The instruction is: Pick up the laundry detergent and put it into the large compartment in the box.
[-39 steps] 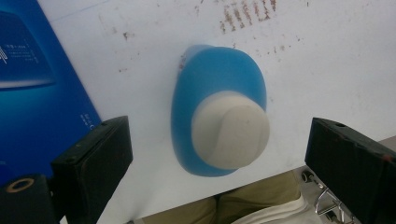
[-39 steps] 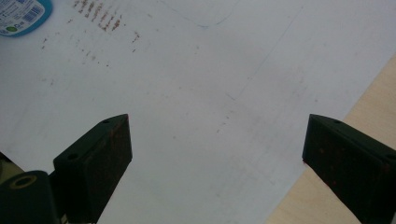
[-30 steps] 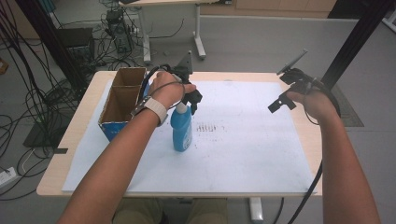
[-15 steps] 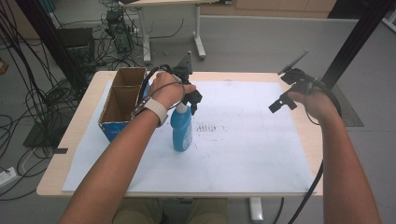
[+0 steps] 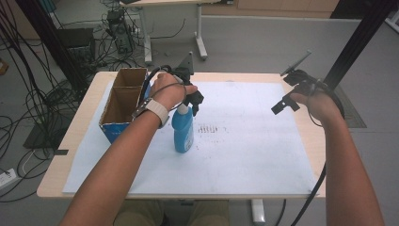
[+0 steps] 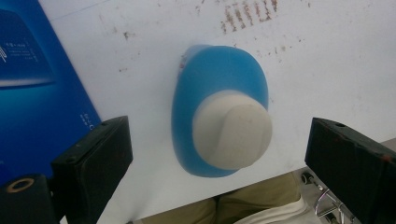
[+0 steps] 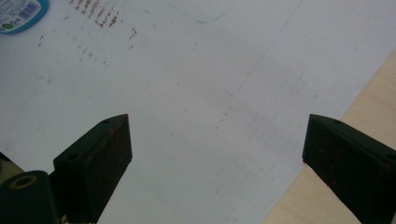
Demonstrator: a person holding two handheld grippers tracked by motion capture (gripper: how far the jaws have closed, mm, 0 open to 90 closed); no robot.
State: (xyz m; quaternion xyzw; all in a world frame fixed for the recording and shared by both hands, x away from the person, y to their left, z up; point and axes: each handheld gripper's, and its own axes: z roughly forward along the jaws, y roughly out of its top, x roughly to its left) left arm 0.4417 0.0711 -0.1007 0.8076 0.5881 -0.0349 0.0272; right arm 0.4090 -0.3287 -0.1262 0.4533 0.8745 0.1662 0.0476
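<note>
While nothing has moved in the last second, my left gripper (image 6: pixel 217 154) hangs wide open right over the white cap of the blue bottle (image 5: pixel 183 129) beside the cardboard box (image 5: pixel 123 101), holding nothing, so the grab comes next, and my right gripper (image 7: pixel 217 154) waits open and empty farther off.

This looks like a lab or test room set up for recording. Bundles of black cables (image 5: pixel 44 89) trail over the grey floor (image 5: pixel 263 42) past the tabletop's (image 5: pixel 84 113) far left corner, near a dark equipment box (image 5: pixel 77 40). A second desk (image 5: pixel 188 23) on metal legs stands beyond the far edge, and a black frame post (image 5: pixel 357 42) rises by the far right corner.
</note>
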